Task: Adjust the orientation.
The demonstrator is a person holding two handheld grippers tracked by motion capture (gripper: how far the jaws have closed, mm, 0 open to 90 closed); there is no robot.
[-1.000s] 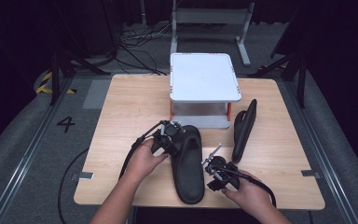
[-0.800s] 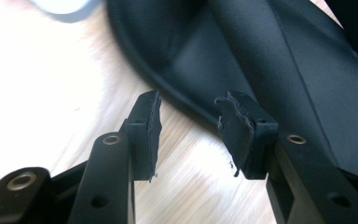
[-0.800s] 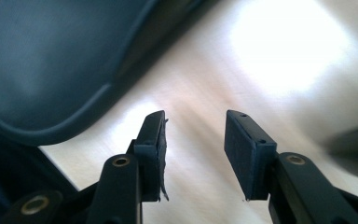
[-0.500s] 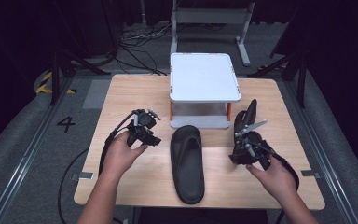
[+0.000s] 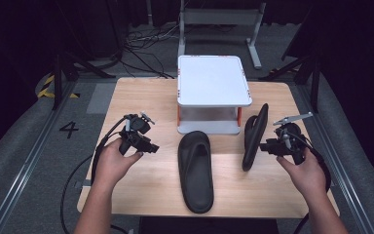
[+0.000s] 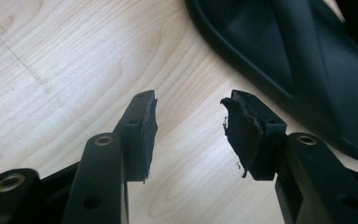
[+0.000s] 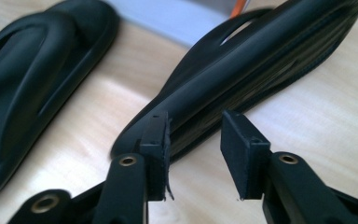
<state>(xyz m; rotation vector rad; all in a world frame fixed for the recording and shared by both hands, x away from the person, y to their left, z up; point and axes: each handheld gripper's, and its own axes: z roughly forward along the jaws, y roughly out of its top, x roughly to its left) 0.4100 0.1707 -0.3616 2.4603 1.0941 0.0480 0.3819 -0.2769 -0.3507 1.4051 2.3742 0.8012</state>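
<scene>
A black slipper (image 5: 195,168) lies flat, strap up, at the middle of the wooden table (image 5: 141,97). It also fills the upper right of the left gripper view as the slipper (image 6: 307,56). A second black slipper (image 5: 254,136) stands on its edge to the right, leaning near the white stand. My left gripper (image 5: 152,146) is open left of the flat slipper, with bare wood between its jaws (image 6: 191,126). My right gripper (image 5: 267,145) is open at the tilted slipper's right side. There its jaws (image 7: 193,149) stand just short of the tilted slipper's (image 7: 242,79) sole edge.
A white two-level stand (image 5: 213,80) with orange legs sits at the table's back centre. Cables trail from both grippers off the front edge. Bare wood lies on the table's left half and front right.
Both grippers left the flat slipper. The left one drew back to the left, and the right one swung out to the slipper standing on edge.
</scene>
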